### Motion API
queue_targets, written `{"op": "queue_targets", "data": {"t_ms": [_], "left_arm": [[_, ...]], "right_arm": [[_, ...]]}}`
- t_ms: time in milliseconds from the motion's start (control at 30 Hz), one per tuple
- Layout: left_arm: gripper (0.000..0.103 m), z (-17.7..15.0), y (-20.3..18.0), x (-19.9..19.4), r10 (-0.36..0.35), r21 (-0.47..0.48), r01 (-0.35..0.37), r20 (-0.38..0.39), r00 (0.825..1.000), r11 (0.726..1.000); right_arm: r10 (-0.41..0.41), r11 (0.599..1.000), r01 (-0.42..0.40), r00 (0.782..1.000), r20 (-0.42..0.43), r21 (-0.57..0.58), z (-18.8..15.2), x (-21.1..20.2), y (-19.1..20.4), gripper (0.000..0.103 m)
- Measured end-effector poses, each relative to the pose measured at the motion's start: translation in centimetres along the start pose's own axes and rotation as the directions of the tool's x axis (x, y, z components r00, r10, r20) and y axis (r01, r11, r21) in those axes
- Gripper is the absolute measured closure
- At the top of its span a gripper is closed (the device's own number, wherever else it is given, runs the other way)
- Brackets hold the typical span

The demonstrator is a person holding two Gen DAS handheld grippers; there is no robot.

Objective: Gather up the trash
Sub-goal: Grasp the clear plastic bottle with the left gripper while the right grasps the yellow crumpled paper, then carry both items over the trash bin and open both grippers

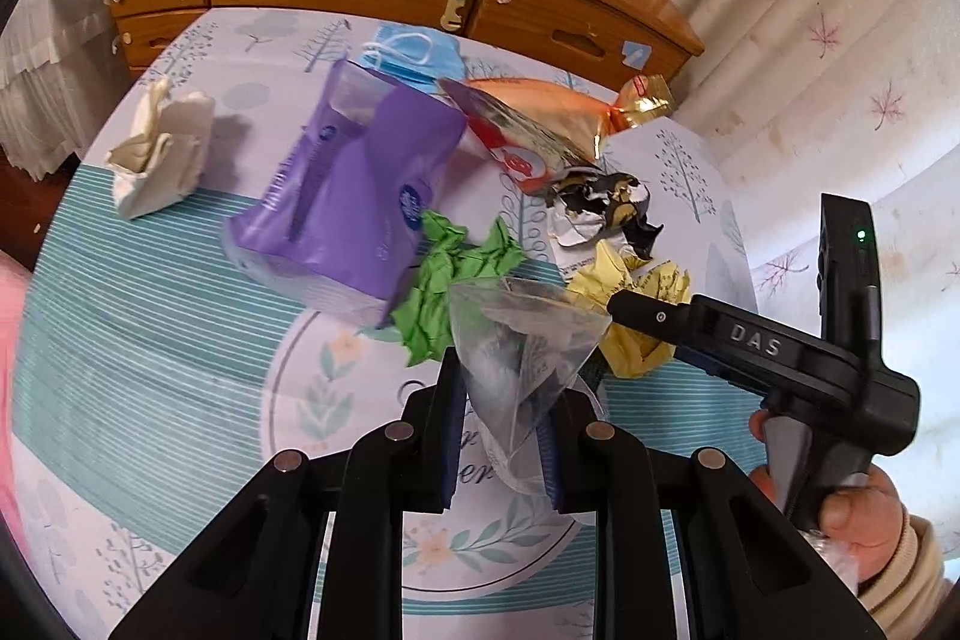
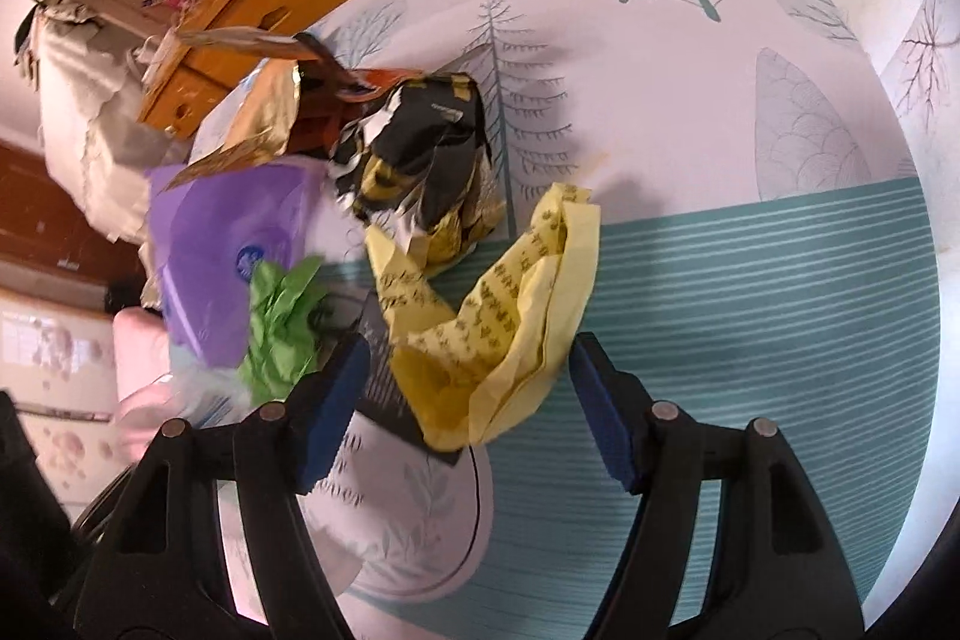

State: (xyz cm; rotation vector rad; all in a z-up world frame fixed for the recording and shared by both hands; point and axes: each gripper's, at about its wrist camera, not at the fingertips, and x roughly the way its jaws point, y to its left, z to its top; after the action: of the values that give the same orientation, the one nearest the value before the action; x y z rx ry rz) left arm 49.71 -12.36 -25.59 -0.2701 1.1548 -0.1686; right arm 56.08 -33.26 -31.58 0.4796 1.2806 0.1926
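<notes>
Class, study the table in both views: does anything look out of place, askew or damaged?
Yes. The purple plastic tissue pack lies tipped askew, and crumpled green and yellow papers lie scattered on the patterned tablecloth.

We look steeply down from both wrist cameras, close over the patterned tablecloth (image 1: 180, 340). Both views share the yellow crumpled paper (image 2: 498, 316), green paper (image 1: 444, 292) and purple tissue pack (image 1: 360, 196).

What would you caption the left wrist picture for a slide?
Left gripper pinches a clear plastic bag above the littered table, while the open right gripper reaches for crumpled yellow paper.
</notes>
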Motion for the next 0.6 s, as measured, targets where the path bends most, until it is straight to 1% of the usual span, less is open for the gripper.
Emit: {"op": "queue_targets", "data": {"t_ms": [33,67,100,133,233,367,467,600], "left_arm": [[0.082,-0.1,0.2,-0.4,0.003,-0.001,-0.003,0.003,1.000,1.000],[0.082,-0.2,0.4,-0.8,0.004,-0.002,-0.004,0.004,1.000,1.000],[0.082,-0.4,0.6,-1.2,0.006,0.000,-0.006,0.007,1.000,1.000],[0.082,-0.5,0.7,-1.5,0.008,0.003,-0.008,0.009,1.000,1.000],[0.082,-1.3,1.1,-2.8,0.012,0.019,-0.013,0.014,1.000,1.000],[0.082,-3.1,1.7,-5.2,0.006,0.049,-0.007,0.017,1.000,0.999],[0.082,-4.8,2.4,-7.6,-0.010,0.071,0.008,0.025,1.000,0.997],[0.082,-7.9,3.5,-11.8,-0.039,0.130,0.033,0.041,0.998,0.991]], "right_arm": [[-0.006,1.000,0.006,1.000,0.007,0.007,-0.2,0.0,0.1,0.050],[-0.011,1.000,0.011,1.000,0.018,0.014,-0.3,0.1,0.0,0.057],[-0.006,1.000,0.006,1.000,0.026,0.021,-0.4,0.0,0.0,0.058],[-0.003,1.000,0.002,0.999,0.034,0.025,-0.6,-0.1,0.1,0.062],[-0.027,1.000,0.026,0.997,0.071,0.015,-1.8,-1.6,0.2,0.065],[-0.026,1.000,0.025,0.993,0.114,0.007,-4.1,-4.5,0.9,0.066],[-0.029,0.999,0.031,0.989,0.148,-0.008,-6.7,-6.9,2.1,0.066],[-0.035,0.999,0.041,0.980,0.197,-0.028,-12.2,-10.7,4.2,0.066]]}}
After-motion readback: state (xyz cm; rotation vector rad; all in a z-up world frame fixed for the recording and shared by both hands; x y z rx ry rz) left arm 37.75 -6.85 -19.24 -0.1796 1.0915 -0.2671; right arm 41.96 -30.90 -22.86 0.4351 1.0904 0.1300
